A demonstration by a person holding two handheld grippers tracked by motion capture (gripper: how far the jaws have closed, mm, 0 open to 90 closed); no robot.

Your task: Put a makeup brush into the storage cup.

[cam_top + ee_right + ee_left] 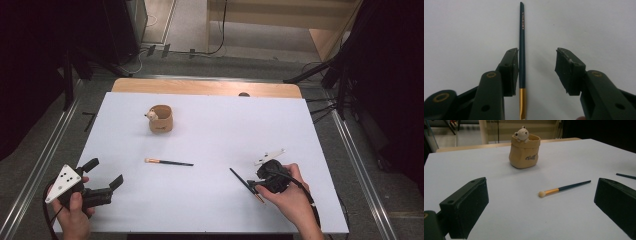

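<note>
Right gripper (256,186) low over the white table (210,210), jaws apart; dark-handled brush (522,47) lies flat between them, just beside the one on the left in the right gripper view, clear gap to the other; not clamped; its gold ferrule sits back near the gripper body, handle tip pointing away; left gripper (107,181) wide open, holding nothing; second brush (564,188) ahead of it on the table; tan bear pot (524,151) farther beyond.
</note>
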